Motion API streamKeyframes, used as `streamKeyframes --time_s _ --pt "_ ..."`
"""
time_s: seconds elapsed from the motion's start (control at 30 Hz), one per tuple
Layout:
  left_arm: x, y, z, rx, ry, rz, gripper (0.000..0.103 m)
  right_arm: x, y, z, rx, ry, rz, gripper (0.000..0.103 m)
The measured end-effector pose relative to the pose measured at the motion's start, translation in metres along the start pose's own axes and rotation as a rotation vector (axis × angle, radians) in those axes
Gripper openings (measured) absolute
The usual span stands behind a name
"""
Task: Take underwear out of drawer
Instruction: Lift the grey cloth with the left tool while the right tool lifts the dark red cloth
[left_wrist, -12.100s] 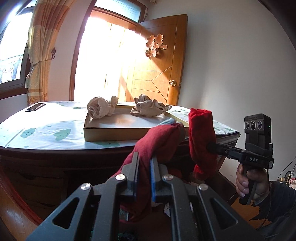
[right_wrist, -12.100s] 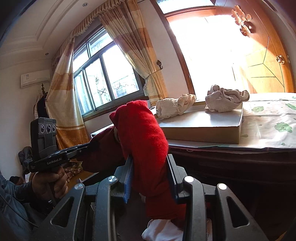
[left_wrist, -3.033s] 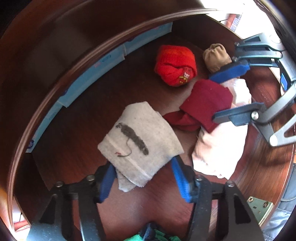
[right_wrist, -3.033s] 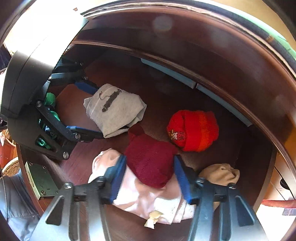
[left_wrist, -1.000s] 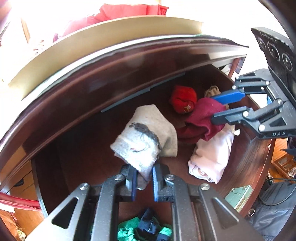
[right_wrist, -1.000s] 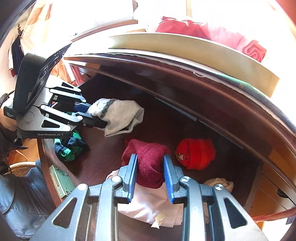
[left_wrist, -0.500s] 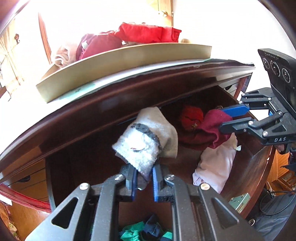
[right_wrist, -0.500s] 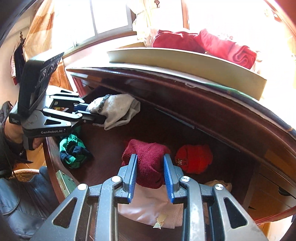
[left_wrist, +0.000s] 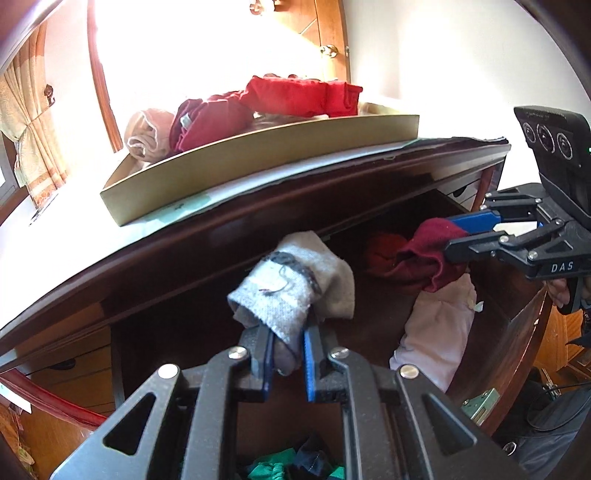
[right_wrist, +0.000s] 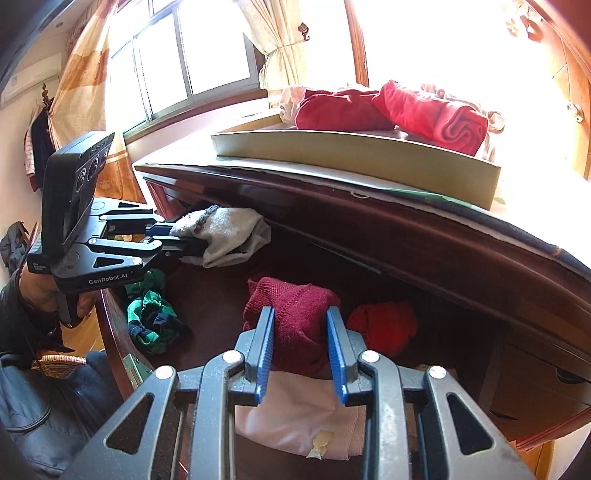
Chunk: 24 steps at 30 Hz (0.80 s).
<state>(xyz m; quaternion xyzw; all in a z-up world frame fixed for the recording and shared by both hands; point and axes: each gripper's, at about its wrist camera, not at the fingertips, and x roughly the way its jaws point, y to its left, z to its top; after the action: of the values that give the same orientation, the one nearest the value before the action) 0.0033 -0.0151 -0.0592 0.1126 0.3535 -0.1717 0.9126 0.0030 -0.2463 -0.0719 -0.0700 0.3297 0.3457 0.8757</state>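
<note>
At the far left a pale gold curtain (right_wrist: 85, 85) is hanging beside the window (right_wrist: 192, 62). The left tool (left_wrist: 288, 354) is gripping a grey underwear (left_wrist: 291, 284), a soft fuzzy fabric with a dark band across it; the blue ribbed pads are standing almost together on a thin fold of it, and the piece is hanging above the open drawer (left_wrist: 517, 332), whose front is dark polished wood and curved. Below that tool a crumpled green and navy cloth (right_wrist: 151, 317) is lying in the left part of the drawer. On the desk (right_wrist: 424, 229), above the drawer, a flat cardboard tray (left_wrist: 258, 155) is carrying rolled red pieces (left_wrist: 295, 96) and a beige roll (left_wrist: 147, 133). Further right, the right tool (right_wrist: 300, 343) is holding a dark red underwear (right_wrist: 295, 314) with a knitted, ribbed surface; its jaws are standing a moderate width apart, pressing the thick bundle from both sides. Under it a pale pink folded cloth (right_wrist: 303, 417) is lying on the drawer floor, and just to its right a bright red rolled piece (right_wrist: 384, 325) is resting near the drawer's back.
</note>
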Motion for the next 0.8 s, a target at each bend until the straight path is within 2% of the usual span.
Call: streamKeyframes --time_s 0.8 --pt "-0.017 0.000 -0.007 -0.028 -0.098 0.032 0.010 -0.011 0.007 -0.002 -0.012 -0.131 -0.004 0.030"
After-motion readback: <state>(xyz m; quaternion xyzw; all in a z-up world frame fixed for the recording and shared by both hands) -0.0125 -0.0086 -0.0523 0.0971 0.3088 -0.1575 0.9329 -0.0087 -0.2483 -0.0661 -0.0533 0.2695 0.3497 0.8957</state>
